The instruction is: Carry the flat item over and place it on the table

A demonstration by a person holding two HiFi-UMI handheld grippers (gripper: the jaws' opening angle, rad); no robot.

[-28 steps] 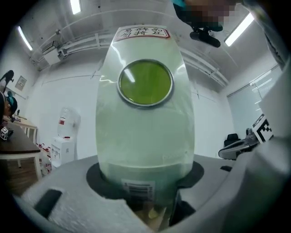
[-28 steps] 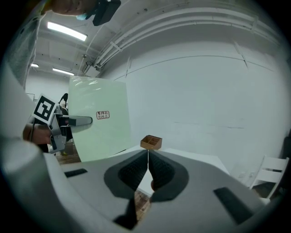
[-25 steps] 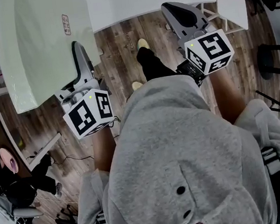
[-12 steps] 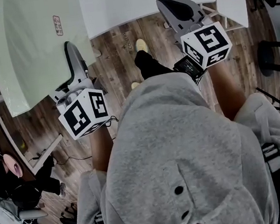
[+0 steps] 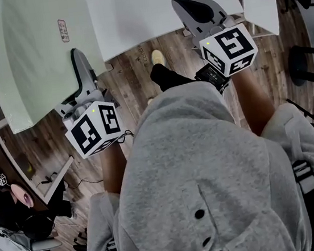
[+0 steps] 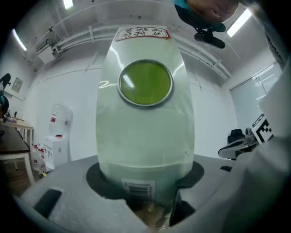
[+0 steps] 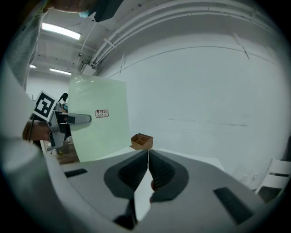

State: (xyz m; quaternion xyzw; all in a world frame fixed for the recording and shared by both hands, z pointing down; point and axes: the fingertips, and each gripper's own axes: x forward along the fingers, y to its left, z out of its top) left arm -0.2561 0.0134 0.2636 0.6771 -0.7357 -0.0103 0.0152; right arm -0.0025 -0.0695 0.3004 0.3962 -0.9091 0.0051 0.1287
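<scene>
Table nearer, green board at its L edge, brown organizer atop

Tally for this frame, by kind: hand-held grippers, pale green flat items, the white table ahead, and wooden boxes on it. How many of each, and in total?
Hand-held grippers: 2 (left hand-held gripper, right hand-held gripper)
Pale green flat item: 1
White table: 1
Wooden box: 1
Total: 5
</scene>
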